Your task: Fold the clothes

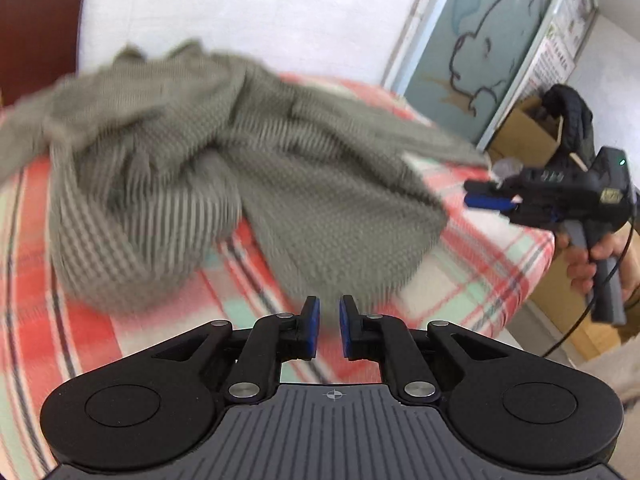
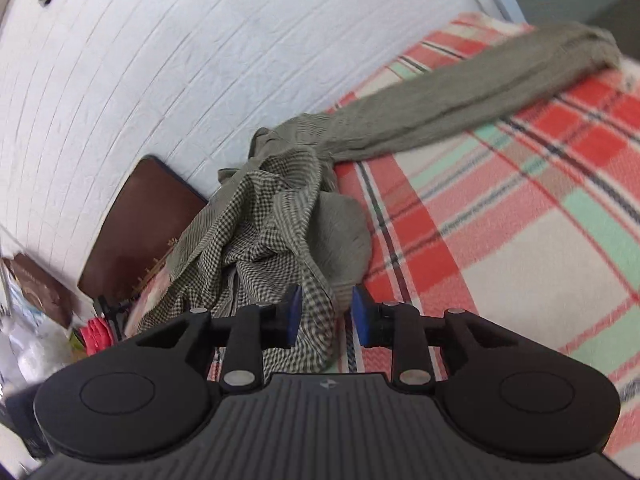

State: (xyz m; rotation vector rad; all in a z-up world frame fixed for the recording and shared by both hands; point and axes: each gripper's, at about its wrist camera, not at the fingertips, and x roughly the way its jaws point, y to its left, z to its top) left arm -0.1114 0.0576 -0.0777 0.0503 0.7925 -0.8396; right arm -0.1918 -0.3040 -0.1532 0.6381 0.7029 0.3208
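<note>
I see a bed with a plaid blanket (image 2: 500, 232). The gray checked shirt (image 1: 224, 184) lies crumpled on it at 12 o'clock from my left claw (image 1: 329, 326), one sleeve stretched out. My left claw is released, nothing inside. My right claw (image 2: 325, 316) is released too, shirt cloth loose between its pads.

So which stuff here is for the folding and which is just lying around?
For the folding:
- checked shirt
- left gripper, open
- right gripper, open
- plaid blanket underneath

Just lying about:
- cardboard box
- brown cushion
- cartoon poster
</note>
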